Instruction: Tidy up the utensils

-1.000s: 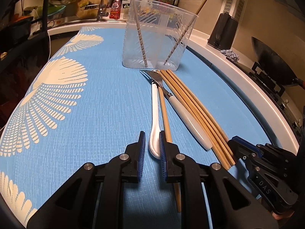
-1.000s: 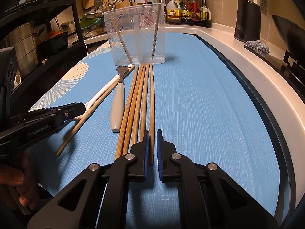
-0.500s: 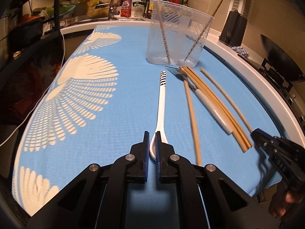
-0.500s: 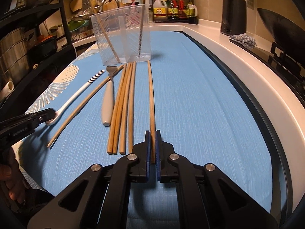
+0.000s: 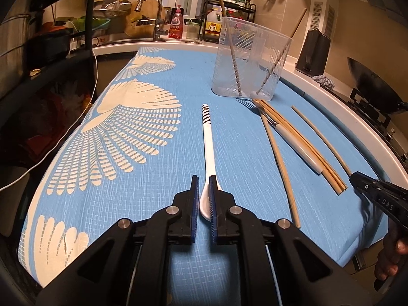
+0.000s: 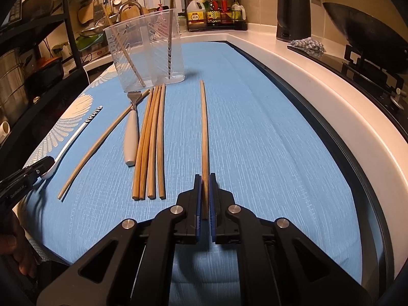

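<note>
White glazed spoon (image 5: pixel 207 153) with a striped handle tip, a white-handled fork (image 5: pixel 280 130) and round wooden chopsticks (image 6: pixel 150 140) lie on a woven blue cloth (image 5: pixel 153 178) with cream fans, near a ribbed clear cup (image 5: pixel 251 58) on a kitchen counter. Left gripper (image 5: pixel 204 191), whose jaws have just been closing, clamps the spoon's bowl. Right gripper (image 6: pixel 205 193) is clamped on one chopstick (image 6: pixel 204 127) lying apart from the rest.

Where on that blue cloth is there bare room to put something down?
Two free patches: the cloth between the lone chopstick and the white counter edge, and the feather-print side left of the spoon. It is crowded from the spoon across the fork to the chopstick bundle, up to the clear tub.
</note>
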